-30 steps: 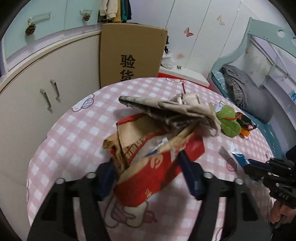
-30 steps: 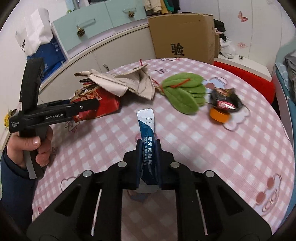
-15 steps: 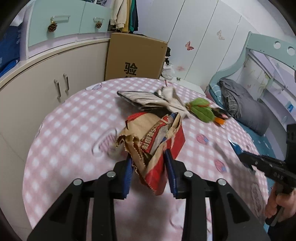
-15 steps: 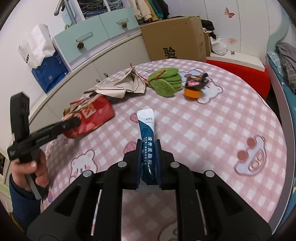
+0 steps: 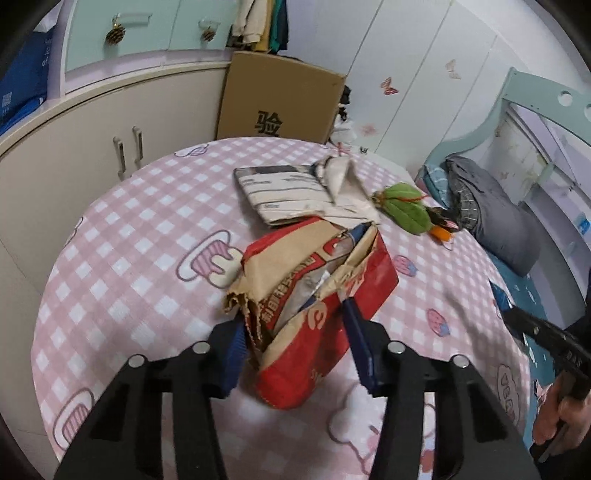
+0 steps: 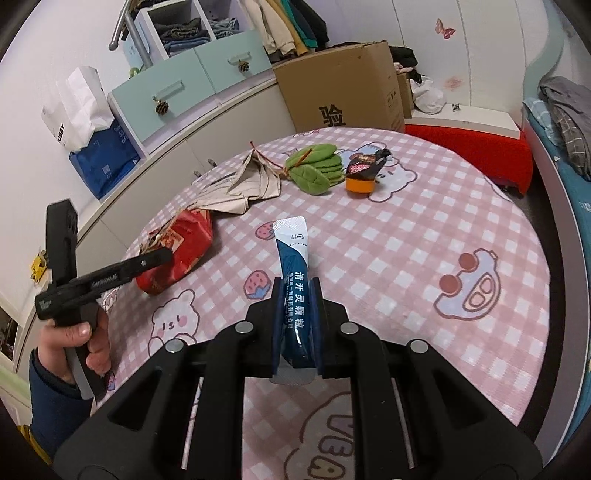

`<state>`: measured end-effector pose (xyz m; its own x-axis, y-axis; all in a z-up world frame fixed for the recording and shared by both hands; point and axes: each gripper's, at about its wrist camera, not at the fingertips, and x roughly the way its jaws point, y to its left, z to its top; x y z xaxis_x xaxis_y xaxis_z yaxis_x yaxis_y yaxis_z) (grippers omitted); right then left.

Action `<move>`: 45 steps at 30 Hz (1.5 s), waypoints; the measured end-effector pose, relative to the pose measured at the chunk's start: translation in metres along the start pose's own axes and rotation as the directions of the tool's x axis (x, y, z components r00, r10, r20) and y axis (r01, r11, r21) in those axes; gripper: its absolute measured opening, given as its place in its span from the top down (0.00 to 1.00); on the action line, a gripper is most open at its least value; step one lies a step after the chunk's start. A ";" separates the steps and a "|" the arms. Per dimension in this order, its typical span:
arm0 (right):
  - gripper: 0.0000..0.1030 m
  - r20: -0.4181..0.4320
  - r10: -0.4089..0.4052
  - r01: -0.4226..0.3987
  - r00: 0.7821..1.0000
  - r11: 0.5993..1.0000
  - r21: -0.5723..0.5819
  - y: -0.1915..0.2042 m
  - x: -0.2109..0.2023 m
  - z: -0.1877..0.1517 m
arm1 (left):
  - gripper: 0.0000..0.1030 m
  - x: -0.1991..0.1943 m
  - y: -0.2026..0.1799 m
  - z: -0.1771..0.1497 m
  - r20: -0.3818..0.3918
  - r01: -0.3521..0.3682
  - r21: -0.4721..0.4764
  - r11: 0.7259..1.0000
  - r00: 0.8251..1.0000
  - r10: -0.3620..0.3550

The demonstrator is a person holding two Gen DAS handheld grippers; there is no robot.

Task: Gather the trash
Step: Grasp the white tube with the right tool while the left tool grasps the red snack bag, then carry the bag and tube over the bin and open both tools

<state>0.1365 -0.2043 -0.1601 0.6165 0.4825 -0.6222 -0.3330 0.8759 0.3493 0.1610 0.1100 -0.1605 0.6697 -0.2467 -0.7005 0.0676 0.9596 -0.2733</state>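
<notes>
The left gripper (image 5: 295, 339), jaws just opening, straddles the red bag (image 5: 325, 291) loosely, while the right gripper (image 6: 297, 306) clamps a blue sachet (image 6: 293, 266).

Pink checked tablecloth (image 6: 406, 236), red-and-tan bag (image 5: 325, 295), blue-and-white sachet (image 6: 293, 266)

A child's bedroom: bed (image 5: 491, 206), butterfly-stickered wardrobe (image 5: 413, 74), hanging clothes (image 6: 291, 22).
</notes>
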 end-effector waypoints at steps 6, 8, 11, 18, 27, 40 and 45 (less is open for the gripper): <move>0.87 0.026 0.007 -0.008 1.000 1.000 0.015 -0.007 -0.015 -0.002 | 0.55 -0.030 -0.010 -0.017 0.090 0.003 -0.007 1.000 0.996 -0.002; 0.87 0.038 0.012 -0.013 0.999 1.000 0.025 -0.011 -0.020 -0.002 | 0.55 -0.041 -0.019 -0.023 0.124 -0.006 0.012 1.000 0.992 0.004; 0.87 0.056 0.012 -0.014 0.998 0.999 0.038 -0.018 -0.029 -0.003 | 0.55 -0.054 -0.035 -0.029 0.160 0.004 0.031 1.000 0.987 -0.008; 0.87 0.114 0.026 -0.034 0.993 0.997 0.066 -0.035 -0.057 -0.006 | 0.55 -0.070 -0.074 -0.034 0.216 0.036 0.052 0.998 0.975 -0.046; 0.87 0.201 0.006 -0.032 0.980 0.992 0.124 -0.076 -0.107 -0.015 | 0.55 -0.074 -0.152 -0.043 0.230 0.118 0.120 0.986 0.963 -0.143; 0.87 0.213 -0.201 0.101 0.956 0.909 0.404 -0.214 -0.185 -0.101 | 0.54 -0.017 -0.312 -0.106 0.046 0.303 0.335 0.892 0.940 -0.337; 0.87 0.126 -0.244 0.142 0.962 0.835 0.532 -0.279 -0.174 -0.152 | 0.54 0.038 -0.372 -0.156 -0.100 0.345 0.410 0.844 0.937 -0.334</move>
<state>0.0134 -0.5313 -0.2553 0.7638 0.2491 -0.5955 0.1896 0.7953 0.5758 0.0458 -0.2772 -0.1880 0.5313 -0.5656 -0.6308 0.5912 0.7808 -0.2022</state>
